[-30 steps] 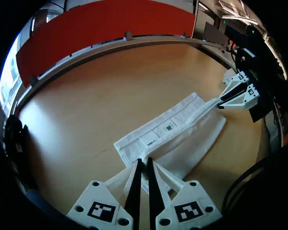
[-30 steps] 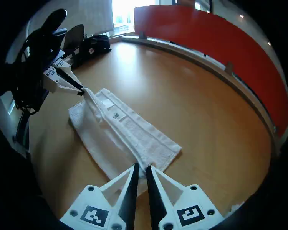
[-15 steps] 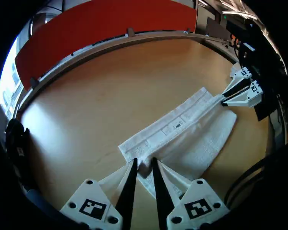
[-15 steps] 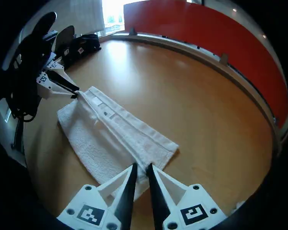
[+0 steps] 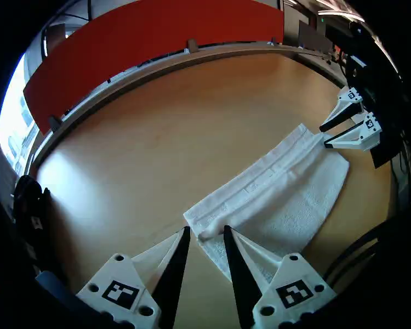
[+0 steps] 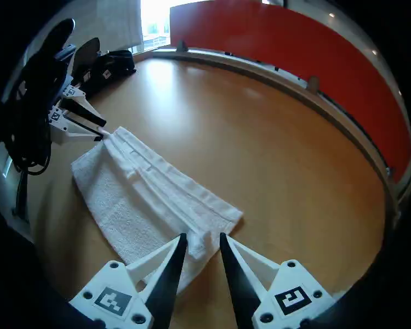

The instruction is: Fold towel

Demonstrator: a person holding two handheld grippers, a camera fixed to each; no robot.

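Nearest to me, the fingers of my left tool (image 5: 205, 230) stood apart, and one short end of the white towel (image 5: 282, 192) lay between them, not pinched. My right tool (image 6: 202, 237) was the same at the opposite end, spread wide over the corner. I judged that both were open so the upper layer could rest flat on the wooden table (image 5: 167, 137). The towel lay there as a long band, doubled lengthwise, its long edges roughly matched. Beyond the table's far edge stood a red partition (image 5: 150, 38).
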